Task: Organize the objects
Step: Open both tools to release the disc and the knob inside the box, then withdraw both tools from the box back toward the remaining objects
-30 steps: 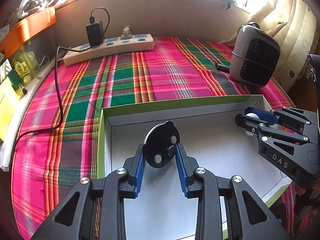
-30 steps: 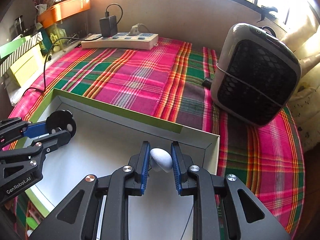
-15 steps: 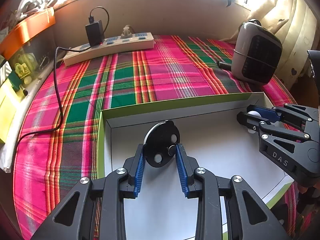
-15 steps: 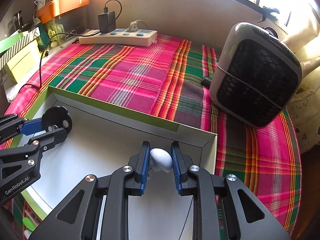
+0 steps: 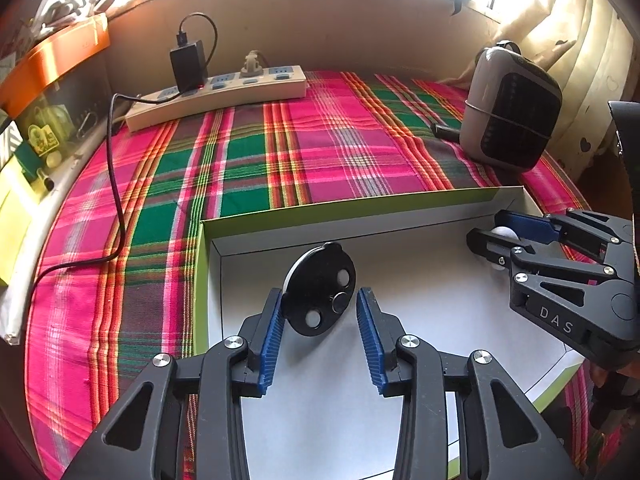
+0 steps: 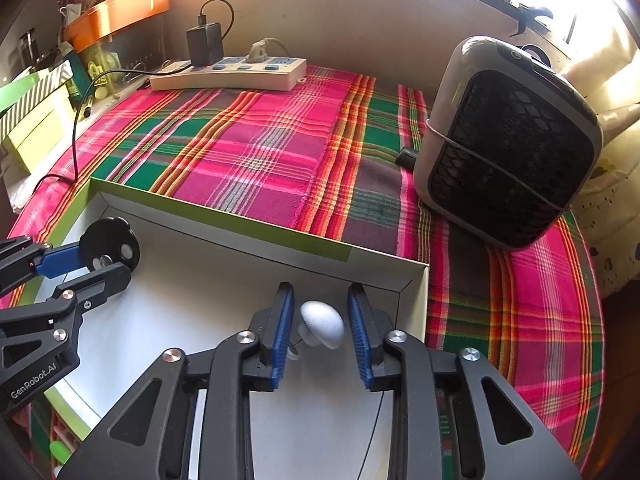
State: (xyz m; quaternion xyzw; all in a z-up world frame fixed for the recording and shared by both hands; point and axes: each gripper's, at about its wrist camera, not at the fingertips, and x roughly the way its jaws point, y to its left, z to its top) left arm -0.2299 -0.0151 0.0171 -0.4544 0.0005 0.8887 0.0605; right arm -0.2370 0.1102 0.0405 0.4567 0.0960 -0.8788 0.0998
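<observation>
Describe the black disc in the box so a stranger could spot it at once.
Find the shallow white box with green edges on the plaid cloth. Near its far left corner, between the opening jaws of the left gripper, is the black disc. It is flat, round and dark with pale spots, unlike the small white rounded object opposite.

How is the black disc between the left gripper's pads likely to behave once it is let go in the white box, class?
The black disc stands on edge, tilted, so it will probably tip flat or roll a little. It looks thin and rigid, probably light. With the left gripper opening and its right pad already clear, it may slide on the smooth floor of the white box.
</observation>
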